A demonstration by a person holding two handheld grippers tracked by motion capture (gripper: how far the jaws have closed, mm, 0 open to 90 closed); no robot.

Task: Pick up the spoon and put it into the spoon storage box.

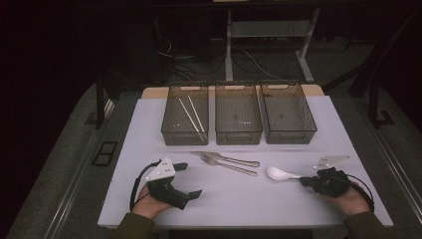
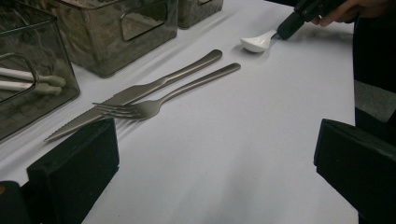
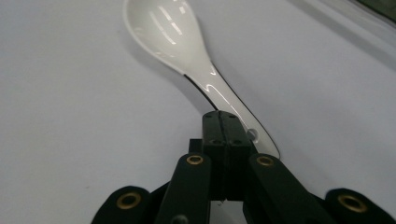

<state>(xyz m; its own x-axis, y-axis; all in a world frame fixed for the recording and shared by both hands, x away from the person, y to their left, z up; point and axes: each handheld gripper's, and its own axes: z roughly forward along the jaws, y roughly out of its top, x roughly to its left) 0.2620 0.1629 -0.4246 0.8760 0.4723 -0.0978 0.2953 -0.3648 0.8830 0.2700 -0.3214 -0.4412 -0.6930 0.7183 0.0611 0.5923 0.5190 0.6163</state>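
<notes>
— High view, what lies near the white spoon (image 1: pixel 278 173)?
— A knife (image 1: pixel 226 158) and fork (image 1: pixel 230 166) just left on the worktop (image 1: pixel 239 199); three baskets (image 1: pixel 238 113) behind.
— The tools?
— Right tool (image 1: pixel 304 180) closed beside the spoon's handle; left tool (image 1: pixel 190 179) wide open, empty.

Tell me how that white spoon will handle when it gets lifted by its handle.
The white spoon looks glossy, so it may slip between the right gripper's shut jaws. It seems rigid and probably ceramic, so likely fragile. Its bowl may sag downward.
</notes>
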